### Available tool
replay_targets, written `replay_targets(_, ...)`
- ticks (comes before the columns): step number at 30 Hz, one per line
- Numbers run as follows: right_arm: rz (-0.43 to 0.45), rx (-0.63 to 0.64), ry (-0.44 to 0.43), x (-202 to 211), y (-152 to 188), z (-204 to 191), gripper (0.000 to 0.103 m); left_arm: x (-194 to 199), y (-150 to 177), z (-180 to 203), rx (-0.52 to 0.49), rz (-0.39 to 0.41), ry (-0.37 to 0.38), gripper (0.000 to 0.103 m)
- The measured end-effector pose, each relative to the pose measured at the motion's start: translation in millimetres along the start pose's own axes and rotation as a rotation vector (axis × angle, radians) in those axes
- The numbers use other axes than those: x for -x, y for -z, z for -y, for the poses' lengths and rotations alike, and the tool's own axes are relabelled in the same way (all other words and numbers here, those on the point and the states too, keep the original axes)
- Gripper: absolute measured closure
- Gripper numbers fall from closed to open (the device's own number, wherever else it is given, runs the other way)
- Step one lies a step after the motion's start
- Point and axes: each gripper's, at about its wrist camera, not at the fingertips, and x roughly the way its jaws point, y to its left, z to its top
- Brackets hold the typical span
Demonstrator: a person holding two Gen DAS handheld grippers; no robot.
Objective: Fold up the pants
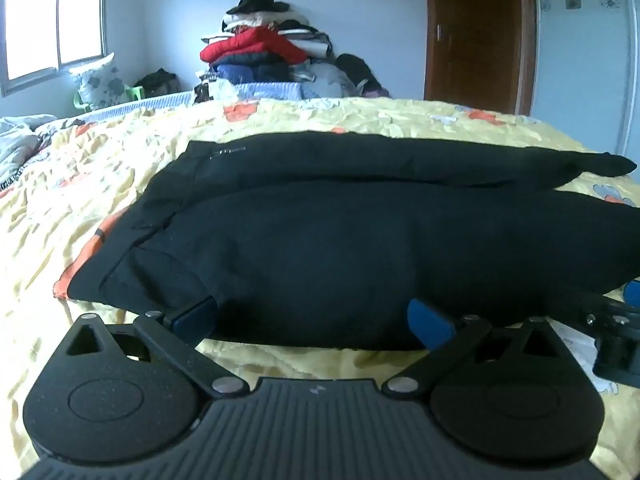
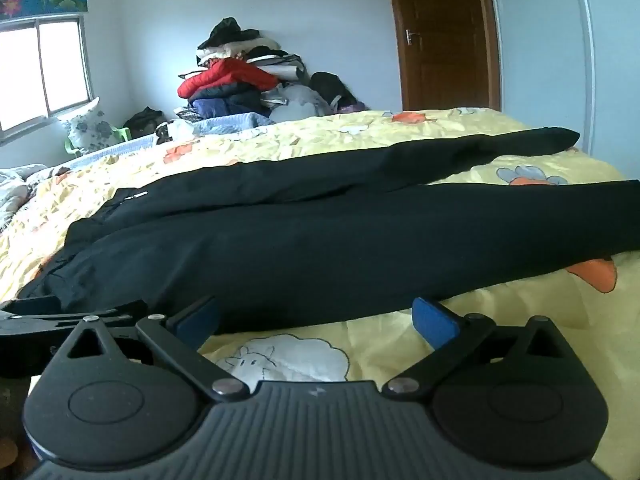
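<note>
Black pants (image 1: 340, 240) lie flat on a yellow patterned bedspread (image 1: 100, 184), waistband to the left and both legs running to the right. My left gripper (image 1: 314, 320) is open, its blue pads (image 1: 196, 316) wide apart on either side of the near edge of the upper leg, not pressing on it. In the right wrist view the pants (image 2: 320, 240) stretch across the bed and my right gripper (image 2: 316, 318) is open at the near edge of the lower leg, holding nothing. Each gripper shows in the other's view: the right gripper (image 1: 616, 320) and the left gripper (image 2: 60, 316).
A tall pile of clothes (image 1: 260, 52) stands against the far wall behind the bed. A brown door (image 1: 476, 32) and a white wardrobe (image 1: 580, 40) are at the right, a window (image 1: 52, 20) at the left. Crumpled bedding (image 1: 20, 140) lies at the bed's left end.
</note>
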Motion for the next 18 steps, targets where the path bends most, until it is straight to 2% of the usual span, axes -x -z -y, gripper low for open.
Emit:
replay_targets(5, 0.007, 0.011, 0.005, 0, 0, -4, 0.000, -5, -5, 10, -0.024, -0.019, -0.014, 0.000)
replay_targets(18, -0.006, 0.020, -0.012, -2, 1, -6, 0.000, -14, -5, -1, 0.019, -0.057, 0.020, 0.000)
